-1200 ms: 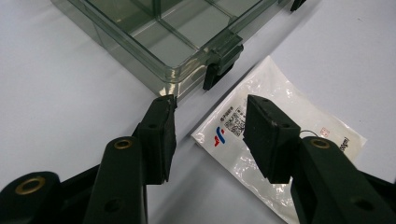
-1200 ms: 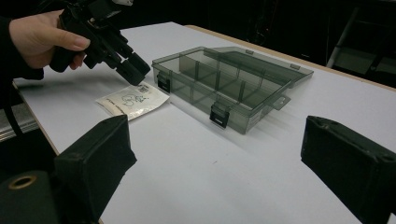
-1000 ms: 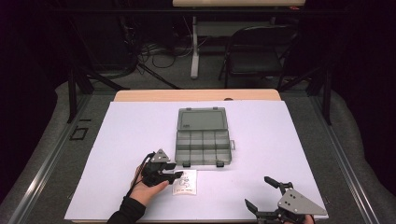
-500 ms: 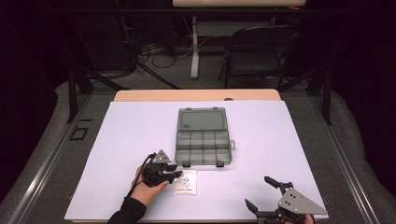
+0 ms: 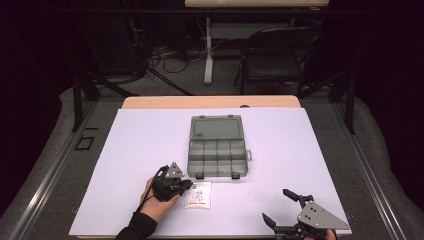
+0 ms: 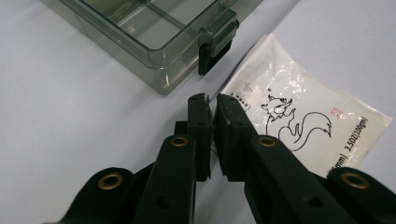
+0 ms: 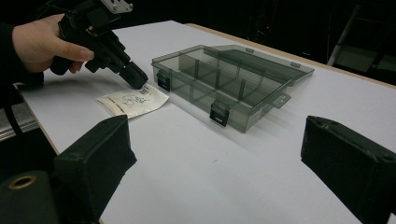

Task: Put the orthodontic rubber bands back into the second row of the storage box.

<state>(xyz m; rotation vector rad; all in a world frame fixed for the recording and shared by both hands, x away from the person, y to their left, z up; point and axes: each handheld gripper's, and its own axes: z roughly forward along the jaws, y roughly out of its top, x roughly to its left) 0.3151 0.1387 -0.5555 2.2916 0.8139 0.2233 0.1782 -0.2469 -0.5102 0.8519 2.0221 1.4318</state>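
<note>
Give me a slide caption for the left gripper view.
Left tongs, nearly closed, poised at the edge of a squirrel-print packet beside an open clear organizer box.

Open smoky compartment box [image 5: 218, 150], lid back, white squirrel-printed packet [image 5: 198, 194] flat just beside it

Black folding chair [image 5: 272, 57], floor cables [image 5: 172, 52]

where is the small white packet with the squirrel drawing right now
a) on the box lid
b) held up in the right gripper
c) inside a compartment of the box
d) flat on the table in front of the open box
d: the packet lies flat on the white table, just in front of the open box, with the left gripper at its edge.
</note>
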